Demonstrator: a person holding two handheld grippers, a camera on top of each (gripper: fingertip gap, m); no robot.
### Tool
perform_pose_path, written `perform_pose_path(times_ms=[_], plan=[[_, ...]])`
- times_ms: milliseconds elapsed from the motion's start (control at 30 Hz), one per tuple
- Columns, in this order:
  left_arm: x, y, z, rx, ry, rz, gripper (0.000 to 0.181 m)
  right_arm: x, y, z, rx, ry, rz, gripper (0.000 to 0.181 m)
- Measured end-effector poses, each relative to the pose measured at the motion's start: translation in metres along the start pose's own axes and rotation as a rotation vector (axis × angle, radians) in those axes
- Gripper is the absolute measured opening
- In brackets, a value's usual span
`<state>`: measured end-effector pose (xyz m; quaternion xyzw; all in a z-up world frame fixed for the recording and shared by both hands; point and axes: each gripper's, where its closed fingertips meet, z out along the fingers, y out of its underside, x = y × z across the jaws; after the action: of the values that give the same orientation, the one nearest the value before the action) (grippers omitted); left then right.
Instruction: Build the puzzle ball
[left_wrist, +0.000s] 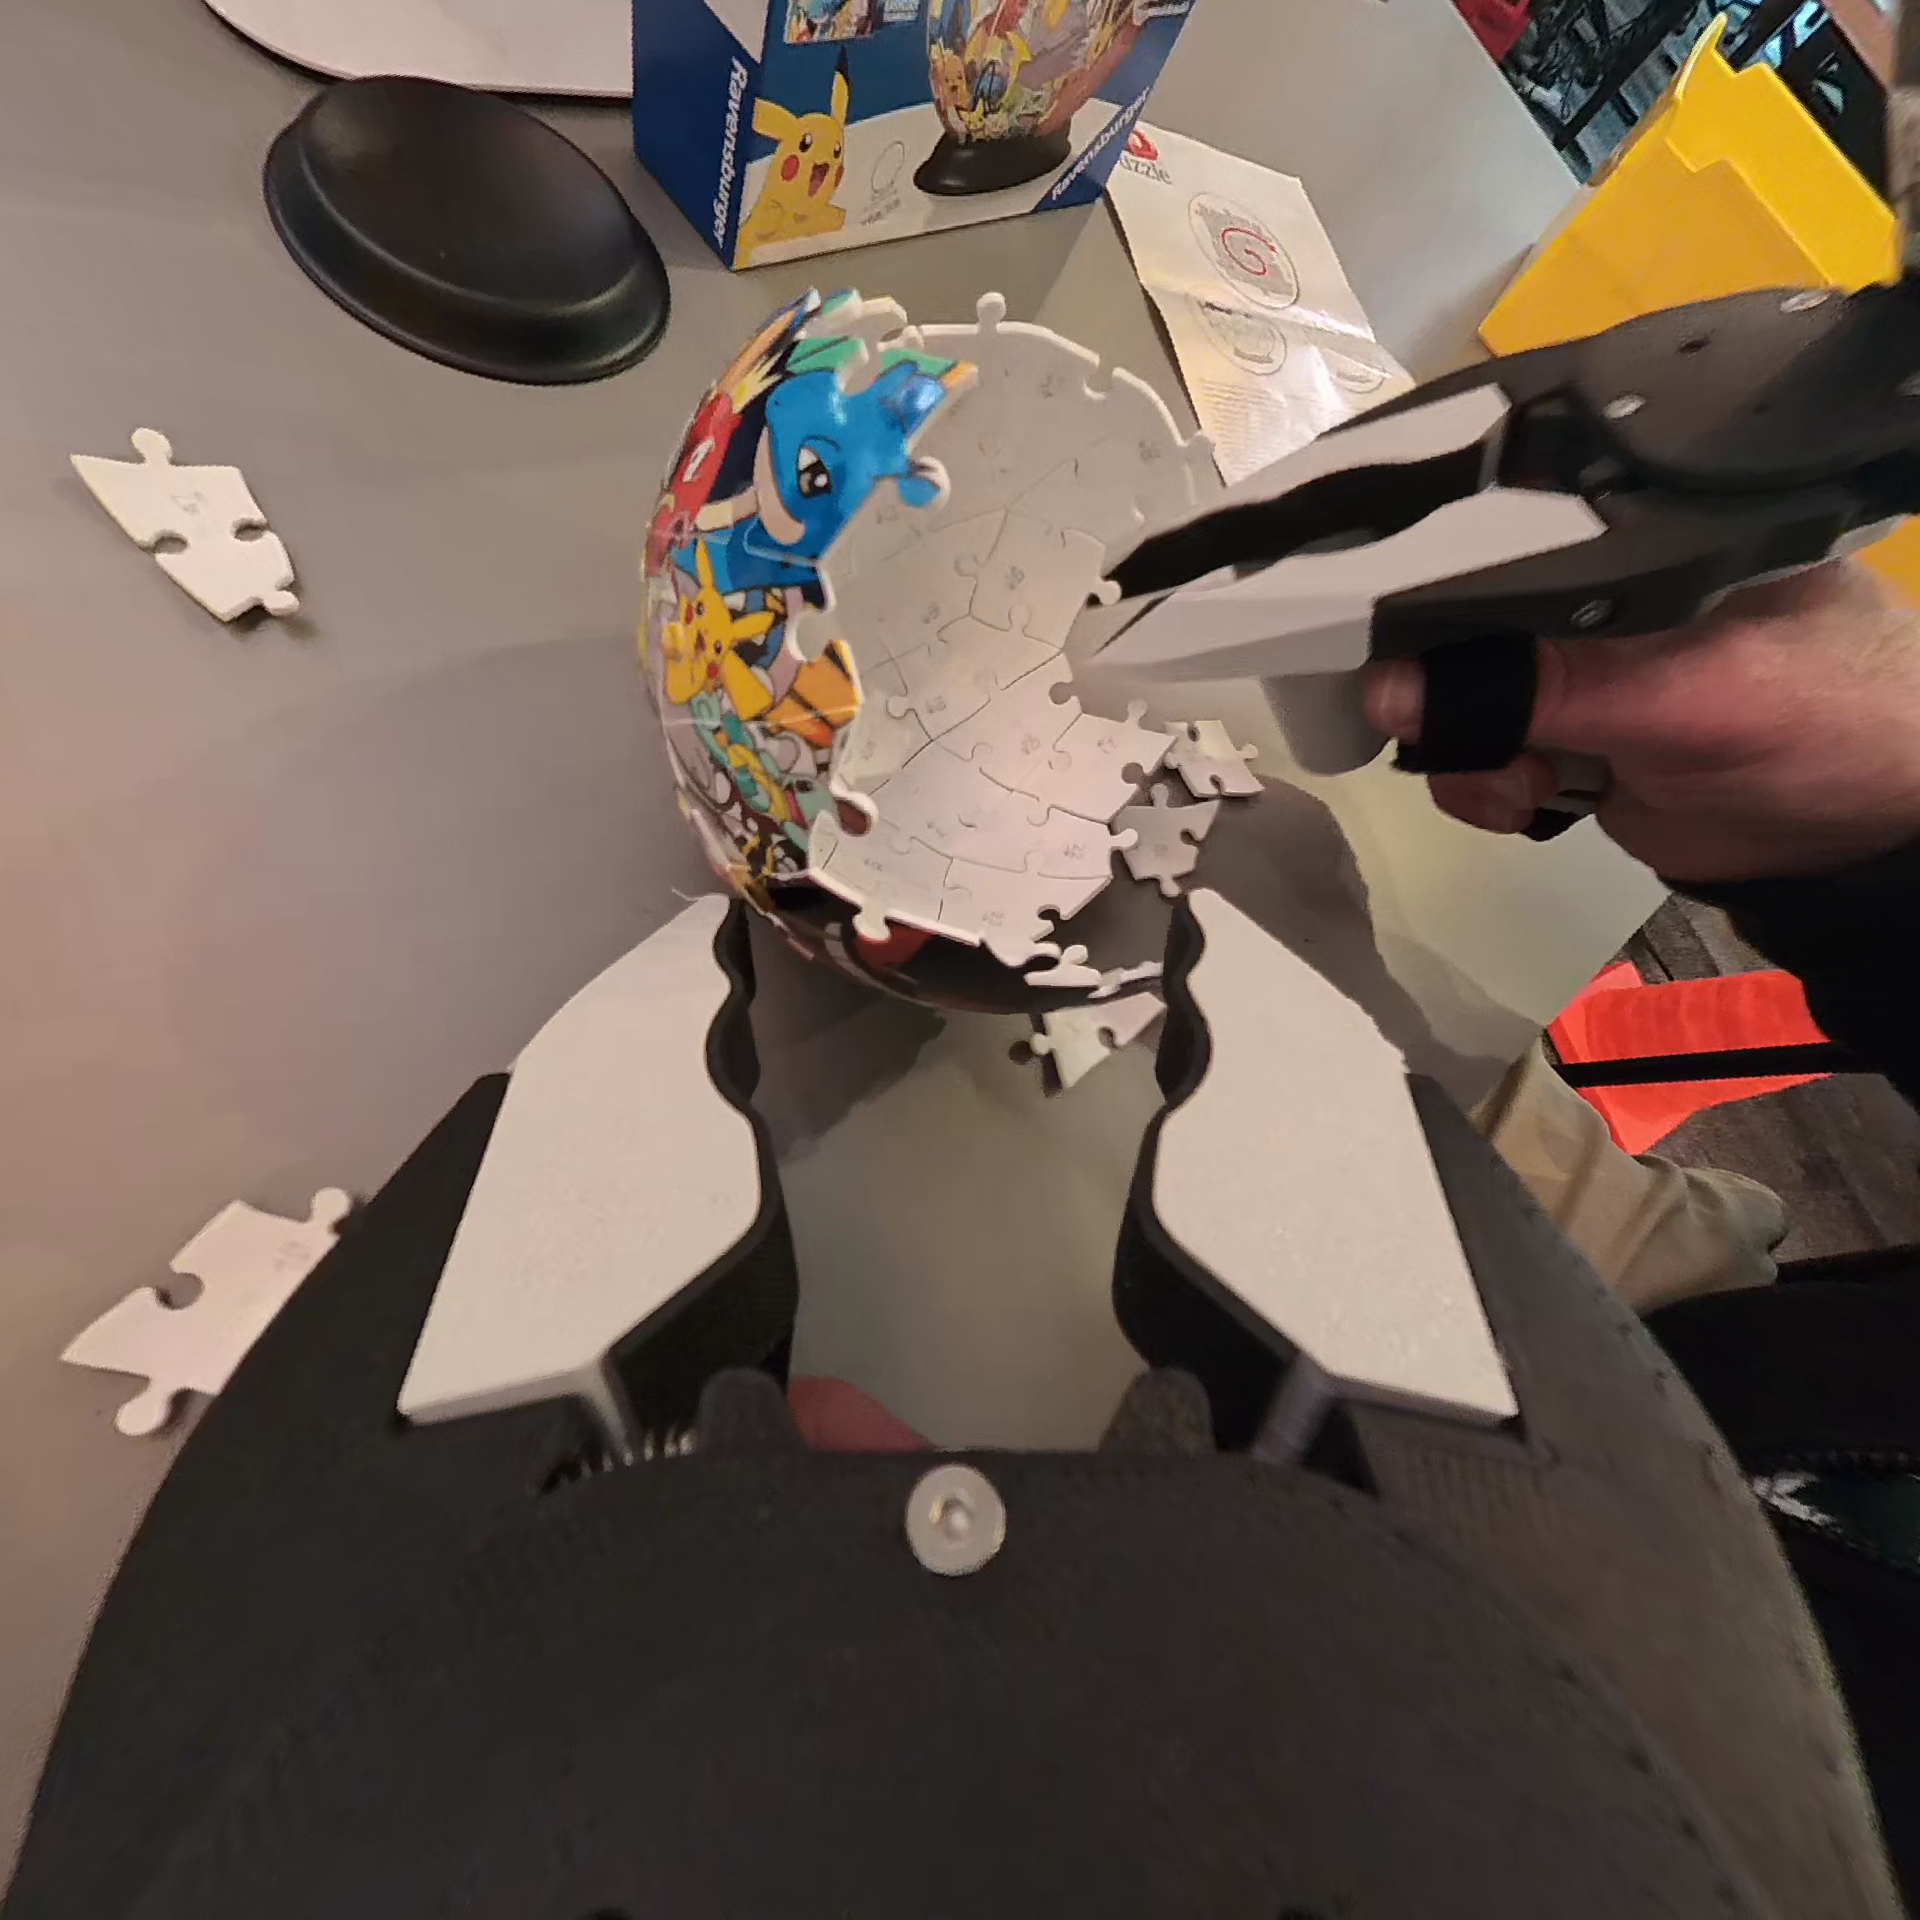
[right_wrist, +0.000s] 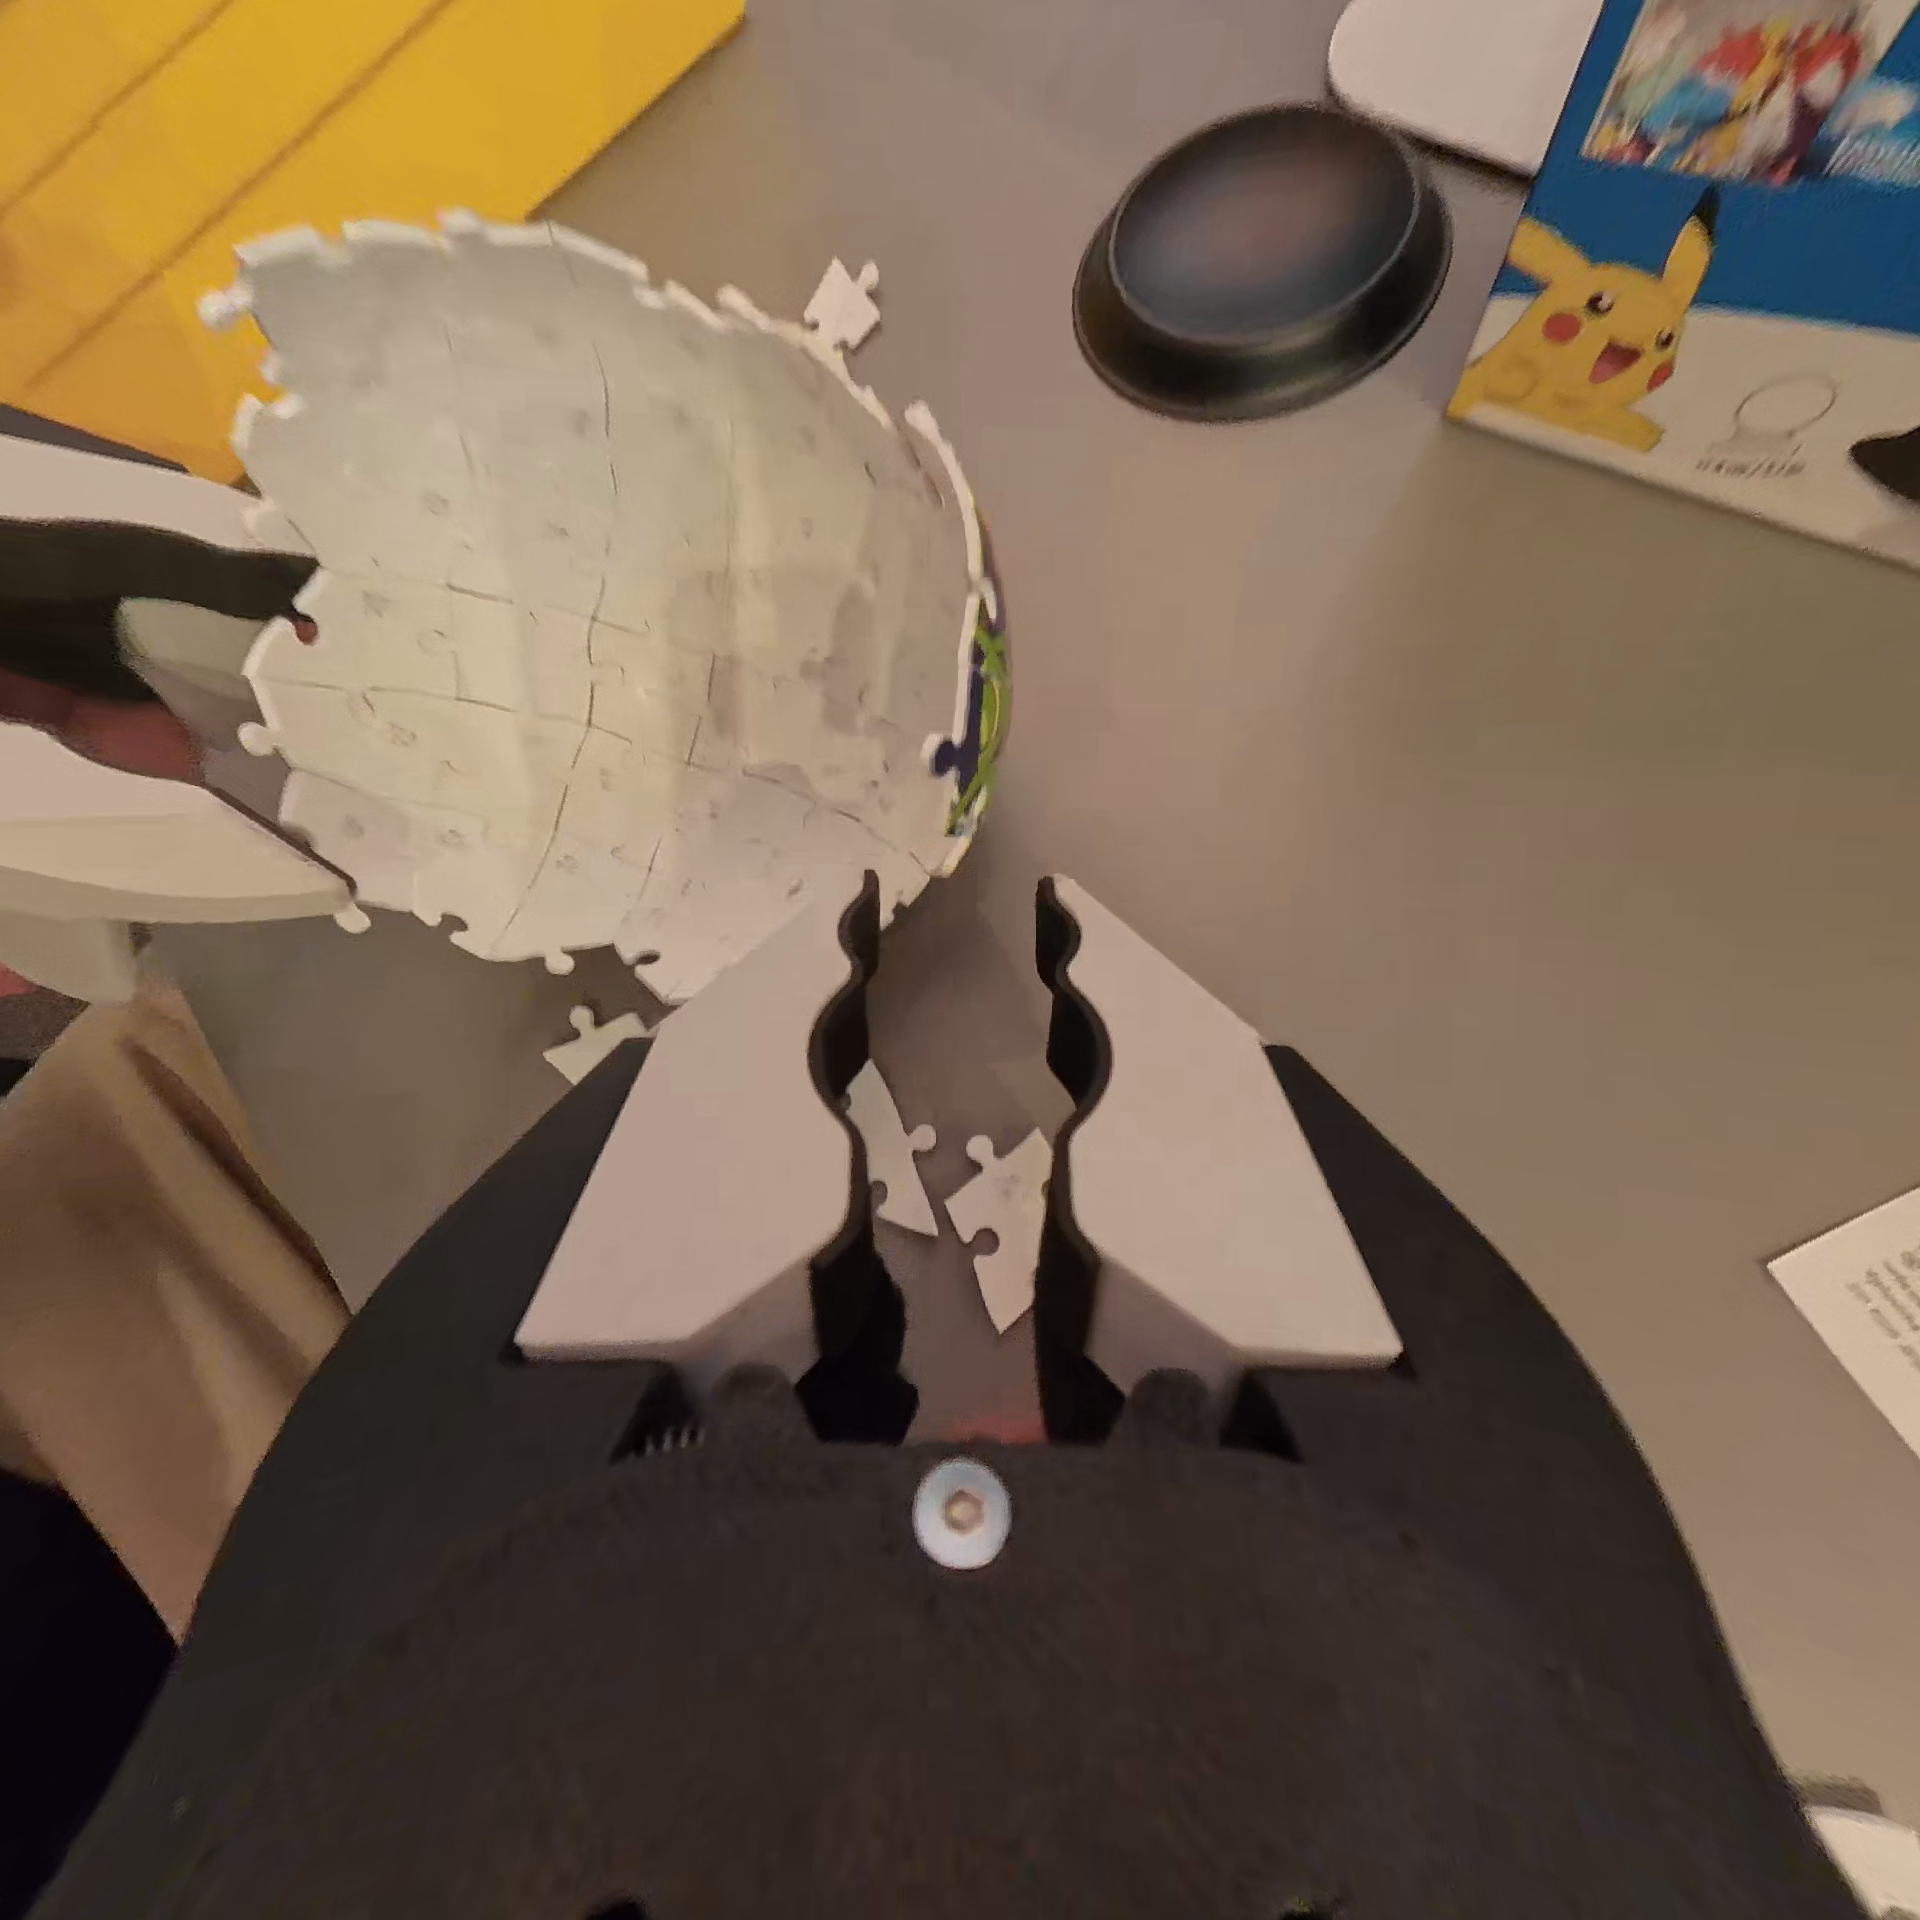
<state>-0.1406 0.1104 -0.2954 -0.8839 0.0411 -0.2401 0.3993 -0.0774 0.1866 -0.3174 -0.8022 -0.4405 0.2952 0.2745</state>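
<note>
- the half-built puzzle ball (left_wrist: 831, 623) sits near the middle of the grey surface (left_wrist: 312, 790), its open side turned so the white inner faces of the joined pieces show (the printed outer shell faces the other way).
- the left tool (left_wrist: 961, 935) hovers just beside the ball's lower edge with its 2 fingers spread wide and nothing between them.
- the right tool (right_wrist: 956, 894) reaches toward the ball's rim from the other side; its fingers stand a little apart and grip nothing. in the left wrist view its tips lie at the open rim, though contact cannot be told.
- loose white pieces (right_wrist: 997, 1216) lie on the surface under the right tool, and 2 more (left_wrist: 197, 520) lie well apart from the ball.
- a black stand (left_wrist: 457, 229) rests on the surface beyond the ball, beside the blue puzzle box (left_wrist: 894, 114).
- a folded instruction sheet (left_wrist: 1247, 270) lies next to the box, near a yellow bin (left_wrist: 1704, 208).
</note>
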Motion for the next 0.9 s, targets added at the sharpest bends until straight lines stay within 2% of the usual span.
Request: perform_pose_path(times_ms=[267,467,600,700,900], plan=[[0.013,0.007,-0.002,-0.021,0.036,-0.013,0.082,-0.011,0.013,0.014,-0.046,-0.014,-0.023,0.022],[0.01,0.003,-0.016,-0.001,0.047,-0.029,0.088,-0.008,0.013,0.017,-0.049,-0.012,-0.022,0.018],[-0.013,-0.029,-0.044,0.087,-0.005,0.017,0.088,-0.007,0.012,0.017,-0.044,-0.011,-0.032,0.018],[-0.027,-0.054,-0.057,0.121,0.008,0.04,0.085,-0.007,0.01,0.017,-0.035,-0.019,-0.038,0.018],[-0.028,-0.081,-0.04,0.047,0.125,0.175,0.083,-0.007,0.002,0.023,-0.033,-0.037,-0.078,0.017]])
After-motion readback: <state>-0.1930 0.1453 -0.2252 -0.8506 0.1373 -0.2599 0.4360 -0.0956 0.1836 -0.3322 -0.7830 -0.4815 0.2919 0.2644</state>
